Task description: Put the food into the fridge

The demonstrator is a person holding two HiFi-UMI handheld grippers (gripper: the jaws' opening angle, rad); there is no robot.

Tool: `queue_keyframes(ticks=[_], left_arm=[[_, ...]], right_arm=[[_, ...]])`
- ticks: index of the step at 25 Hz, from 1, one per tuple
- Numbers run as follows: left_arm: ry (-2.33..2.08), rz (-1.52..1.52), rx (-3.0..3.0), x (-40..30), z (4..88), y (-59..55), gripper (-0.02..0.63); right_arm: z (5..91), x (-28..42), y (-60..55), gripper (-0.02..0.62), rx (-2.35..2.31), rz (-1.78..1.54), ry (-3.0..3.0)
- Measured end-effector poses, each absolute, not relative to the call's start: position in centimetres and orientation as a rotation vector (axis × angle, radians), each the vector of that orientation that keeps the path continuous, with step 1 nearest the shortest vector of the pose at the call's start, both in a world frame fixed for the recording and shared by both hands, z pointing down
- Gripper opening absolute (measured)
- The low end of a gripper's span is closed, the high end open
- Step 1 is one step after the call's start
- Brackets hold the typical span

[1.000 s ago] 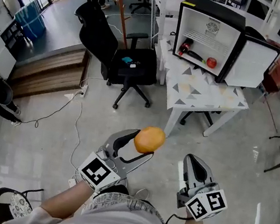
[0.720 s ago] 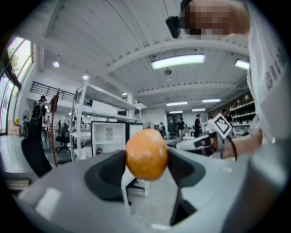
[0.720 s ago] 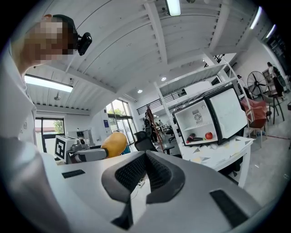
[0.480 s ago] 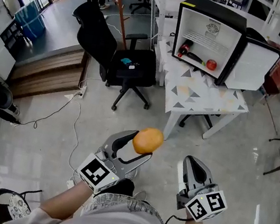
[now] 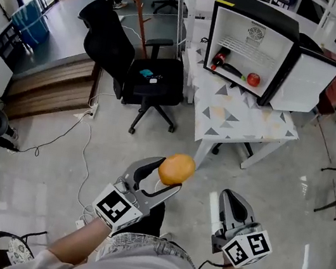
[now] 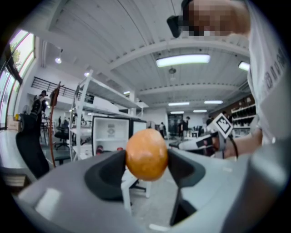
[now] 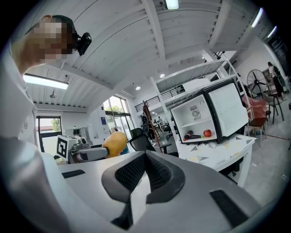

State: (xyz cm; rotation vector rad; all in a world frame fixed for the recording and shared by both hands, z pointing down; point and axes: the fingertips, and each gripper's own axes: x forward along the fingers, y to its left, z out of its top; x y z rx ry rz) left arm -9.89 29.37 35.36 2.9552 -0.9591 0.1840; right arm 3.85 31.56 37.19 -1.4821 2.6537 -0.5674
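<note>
Out front of the table (image 5: 242, 115) the floor is wide open, nothing between me and its near edge. A chair (image 5: 146, 75) is parked just left of the table, and a cable (image 5: 89, 142) snakes across the floor further left, near a wooden step (image 5: 51, 87). On the table, the fridge (image 5: 253, 33) sits toward the back edge with bare tabletop in front of it. Its door (image 5: 307, 75) is swung open to the right, hanging out past the table's right side.

Only the head view gives you the floor, the cable and how the chair crowds the table's left corner. The right gripper view sees level into the fridge instead: one wire shelf up top, and an apple (image 7: 207, 133) on the bottom beside something dark. It also catches a fan (image 7: 257, 82) off to the right. The left gripper view is mostly blocked by what it's carrying.

The left gripper (image 6: 146, 166) has its jaws spread wide and clamped on an orange (image 5: 177, 169), with a pad pressing each side, up in the air and well short of the table. The right gripper (image 7: 145, 170) has its jaws closed tip to tip with nothing in them, and it's beside the left one.
</note>
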Motion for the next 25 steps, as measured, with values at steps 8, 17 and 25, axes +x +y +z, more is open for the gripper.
queue_keyframes(ticks=[8, 17, 25], left_arm=[[-0.977, 0.206, 2.938, -11.8, 36.7, 21.4, 0.295], [-0.914, 0.215, 2.937, -11.4, 37.9, 13.0, 0.296], [-0.874, 0.242, 2.922, -11.4, 38.3, 6.6, 0.295]], right_arm=[[38.4, 3.0, 24.5, 0.001, -1.503, -0.583, 2.641], [39.1, 2.4, 16.1, 0.000, -1.543, -0.599, 2.637], [39.0, 2.4, 9.8, 0.000, -1.576, -0.622, 2.620]])
